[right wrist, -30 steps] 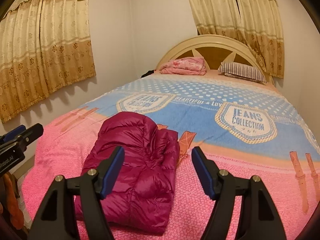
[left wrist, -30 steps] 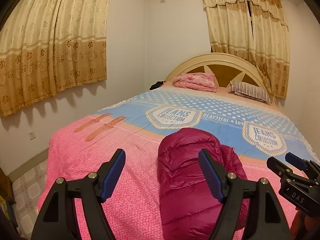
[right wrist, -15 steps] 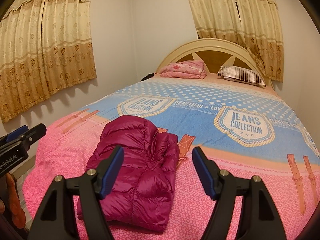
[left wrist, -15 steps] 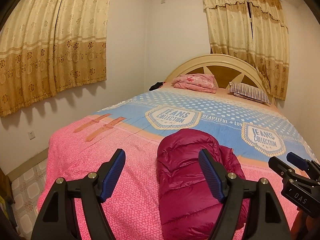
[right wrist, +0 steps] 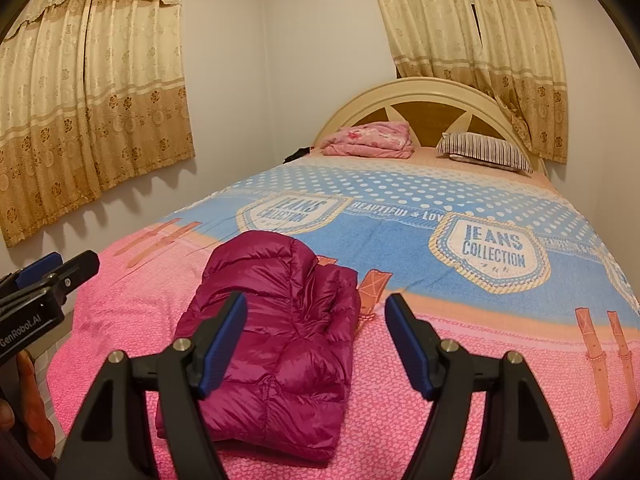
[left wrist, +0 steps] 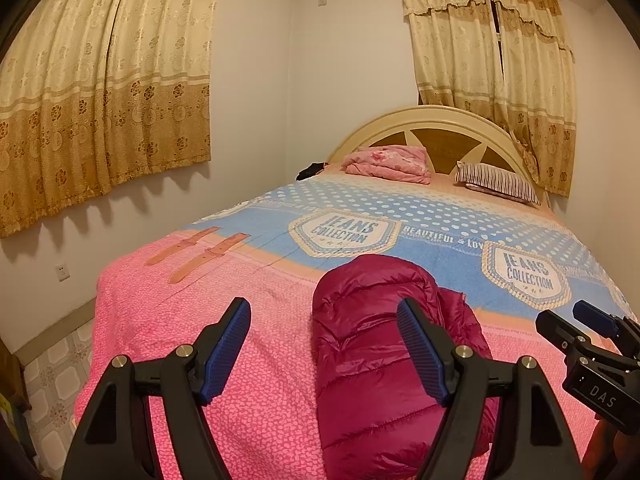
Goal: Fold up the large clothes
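Observation:
A magenta puffer jacket (left wrist: 372, 344) (right wrist: 280, 332) lies folded into a compact bundle on the pink near end of the bed (left wrist: 200, 320) (right wrist: 480, 380). My left gripper (left wrist: 324, 344) hovers above and short of it, open, nothing between its blue pads; its right finger (left wrist: 420, 356) overlaps the jacket in view. My right gripper (right wrist: 316, 340) is also open and empty, held back from the jacket, with its left finger (right wrist: 224, 340) in front of the bundle. Each gripper shows at the edge of the other's view: the right gripper (left wrist: 592, 356) and the left gripper (right wrist: 40, 296).
The bed cover turns blue with "Jeans Collection" badges farther back. A folded pink quilt (left wrist: 388, 164) and a striped pillow (left wrist: 496, 182) lie by the headboard (left wrist: 432, 128). Curtains (left wrist: 100, 92) hang on the left and back walls. Tiled floor (left wrist: 52, 380) shows left of the bed.

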`<action>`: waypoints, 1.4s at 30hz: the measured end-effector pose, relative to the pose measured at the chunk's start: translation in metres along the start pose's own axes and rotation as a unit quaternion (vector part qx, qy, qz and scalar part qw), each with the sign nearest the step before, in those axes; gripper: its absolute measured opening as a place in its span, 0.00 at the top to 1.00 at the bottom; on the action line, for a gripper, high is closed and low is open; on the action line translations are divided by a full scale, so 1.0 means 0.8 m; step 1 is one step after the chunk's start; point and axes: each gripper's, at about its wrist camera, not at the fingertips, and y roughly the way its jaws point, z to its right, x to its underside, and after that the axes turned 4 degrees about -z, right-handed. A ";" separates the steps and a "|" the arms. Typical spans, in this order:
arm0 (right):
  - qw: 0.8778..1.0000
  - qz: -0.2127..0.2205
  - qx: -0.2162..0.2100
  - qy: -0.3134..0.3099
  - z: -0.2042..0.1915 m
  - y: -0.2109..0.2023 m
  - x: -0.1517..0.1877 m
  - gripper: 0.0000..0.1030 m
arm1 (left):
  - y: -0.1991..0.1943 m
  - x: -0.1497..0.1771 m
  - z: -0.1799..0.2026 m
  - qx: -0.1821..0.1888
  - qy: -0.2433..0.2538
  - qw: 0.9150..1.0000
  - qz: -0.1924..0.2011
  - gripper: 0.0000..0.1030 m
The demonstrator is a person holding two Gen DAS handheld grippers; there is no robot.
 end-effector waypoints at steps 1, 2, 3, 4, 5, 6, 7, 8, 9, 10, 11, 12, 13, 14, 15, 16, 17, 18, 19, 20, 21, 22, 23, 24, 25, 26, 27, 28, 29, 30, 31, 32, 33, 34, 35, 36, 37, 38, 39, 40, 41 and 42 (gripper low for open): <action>1.000 0.000 0.000 0.000 0.000 0.000 0.000 0.28 | 0.001 0.000 0.001 0.000 0.001 1.000 -0.001 0.26; 1.000 0.000 0.000 0.000 -0.001 -0.001 0.000 0.28 | 0.001 0.001 0.001 0.000 0.002 1.000 -0.002 0.26; 1.000 0.000 0.000 0.000 -0.001 -0.001 0.000 0.28 | 0.001 0.001 0.002 0.000 0.002 1.000 -0.002 0.26; 1.000 0.000 0.000 0.000 -0.001 -0.001 0.001 0.28 | 0.002 0.001 0.003 -0.001 0.003 1.000 -0.003 0.26; 1.000 0.000 0.000 0.000 -0.001 -0.001 0.001 0.28 | 0.002 0.001 0.003 -0.002 0.004 1.000 -0.003 0.26; 1.000 0.000 0.000 0.001 -0.001 -0.002 0.000 0.28 | 0.002 0.001 0.004 -0.001 0.004 1.000 -0.004 0.26; 1.000 0.001 -0.001 0.001 -0.001 -0.002 0.000 0.28 | 0.002 0.001 0.004 0.000 0.005 1.000 -0.004 0.26; 1.000 0.000 0.000 0.000 -0.001 -0.001 0.000 0.28 | 0.002 0.001 0.005 0.000 0.005 1.000 -0.004 0.26; 1.000 0.001 0.000 0.000 -0.001 -0.001 0.000 0.28 | 0.001 0.001 0.006 0.002 0.007 1.000 -0.003 0.26; 1.000 0.001 0.000 0.000 -0.001 -0.001 0.000 0.28 | 0.000 0.001 0.006 0.003 0.008 1.000 -0.002 0.26; 1.000 0.002 0.000 0.000 -0.001 -0.002 0.000 0.28 | 0.000 0.001 0.007 0.003 0.008 1.000 -0.001 0.26; 1.000 0.002 -0.001 0.000 -0.002 -0.003 0.001 0.28 | -0.001 0.001 0.008 0.002 0.010 1.000 -0.001 0.26; 1.000 0.003 -0.002 0.000 -0.002 -0.005 0.001 0.28 | -0.001 0.001 0.009 0.002 0.011 1.000 0.000 0.26; 1.000 0.003 -0.002 -0.001 -0.002 -0.005 0.001 0.28 | -0.001 0.001 0.009 0.001 0.013 1.000 -0.001 0.26; 1.000 0.003 -0.003 -0.002 -0.002 -0.005 0.001 0.28 | 0.000 0.001 0.010 0.001 0.013 1.000 -0.003 0.26; 1.000 0.004 -0.003 -0.002 -0.003 -0.005 0.001 0.28 | 0.000 0.001 0.011 0.001 0.014 1.000 -0.003 0.26; 1.000 0.003 -0.003 -0.001 -0.003 -0.005 0.001 0.28 | 0.000 0.001 0.011 0.002 0.015 1.000 -0.004 0.26; 1.000 0.003 -0.003 -0.001 -0.003 -0.005 0.001 0.28 | 0.001 0.001 0.012 0.001 0.016 1.000 -0.004 0.26; 1.000 0.003 -0.003 -0.001 -0.003 -0.006 0.001 0.28 | 0.001 0.001 0.011 0.001 0.015 1.000 -0.004 0.26; 1.000 0.004 -0.003 -0.002 -0.004 -0.006 0.001 0.28 | 0.001 0.000 0.010 0.003 0.015 1.000 -0.004 0.26; 1.000 0.004 -0.003 -0.002 -0.004 -0.006 0.001 0.28 | 0.001 0.000 0.011 0.004 0.015 1.000 -0.003 0.25; 1.000 0.004 -0.003 -0.002 -0.004 -0.006 0.001 0.28 | 0.001 0.000 0.011 0.003 0.014 1.000 -0.003 0.25; 1.000 0.004 -0.003 -0.002 -0.004 -0.006 0.001 0.28 | 0.001 0.000 0.011 0.003 0.013 1.000 -0.003 0.25; 1.000 0.005 -0.003 -0.002 -0.004 -0.006 0.000 0.28 | 0.001 0.000 0.011 0.004 0.012 1.000 -0.003 0.25; 1.000 0.005 -0.003 -0.003 -0.005 -0.006 0.000 0.28 | 0.000 0.000 0.010 0.004 0.011 1.000 -0.003 0.25; 1.000 0.005 -0.003 -0.003 -0.005 -0.006 -0.001 0.28 | 0.000 -0.001 0.010 0.004 0.010 1.000 -0.003 0.25; 1.000 0.005 -0.003 -0.003 -0.006 -0.006 -0.001 0.28 | 0.000 -0.001 0.009 0.005 0.008 1.000 -0.003 0.25; 1.000 0.005 -0.003 -0.003 -0.006 -0.006 -0.001 0.28 | 0.000 -0.001 0.009 0.006 0.007 1.000 -0.004 0.25; 1.000 0.005 -0.003 -0.003 -0.006 -0.006 -0.001 0.28 | 0.000 -0.002 0.008 0.006 0.006 1.000 -0.003 0.25; 1.000 0.006 -0.003 -0.004 -0.006 -0.006 -0.001 0.28 | 0.000 -0.002 0.008 0.007 0.005 1.000 -0.003 0.25; 1.000 0.006 -0.003 -0.004 -0.007 -0.006 -0.002 0.28 | -0.001 -0.002 0.007 0.007 0.004 1.000 -0.003 0.25; 1.000 0.006 -0.004 -0.005 -0.007 -0.007 -0.002 0.28 | -0.001 -0.002 0.007 0.009 0.003 1.000 -0.003 0.24; 1.000 0.006 -0.004 -0.006 -0.008 -0.007 -0.002 0.28 | 0.000 -0.003 0.007 0.012 0.003 1.000 -0.005 0.24; 1.000 0.006 -0.004 -0.007 -0.009 -0.007 -0.002 0.28 | 0.000 -0.003 0.007 0.012 0.003 1.000 -0.006 0.23; 1.000 0.006 -0.004 -0.008 -0.008 -0.007 -0.002 0.27 | 0.000 -0.002 0.007 0.012 0.003 1.000 -0.007 0.21; 1.000 0.006 -0.004 -0.009 -0.009 -0.007 -0.003 0.27 | 0.000 -0.002 0.007 0.012 0.004 1.000 -0.007 0.20; 1.000 0.006 -0.005 -0.010 -0.010 -0.007 -0.003 0.27 | 0.001 -0.002 0.008 0.011 0.004 1.000 -0.007 0.19; 1.000 0.006 -0.005 -0.011 -0.011 -0.007 -0.002 0.27 | 0.001 -0.003 0.008 0.011 0.005 1.000 -0.007 0.18; 1.000 0.006 -0.005 -0.012 -0.010 -0.007 -0.003 0.27 | 0.000 -0.003 0.008 0.010 0.006 1.000 -0.005 0.17; 1.000 0.006 -0.005 -0.012 -0.010 -0.008 -0.002 0.27 | 0.000 -0.003 0.008 0.007 0.007 1.000 -0.003 0.17; 1.000 0.006 -0.005 -0.013 -0.011 -0.007 -0.002 0.27 | -0.001 -0.003 0.007 0.005 0.007 1.000 -0.001 0.15; 1.000 0.006 -0.005 -0.013 -0.010 -0.007 -0.002 0.27 | -0.001 -0.003 0.007 0.004 0.007 1.000 0.000 0.12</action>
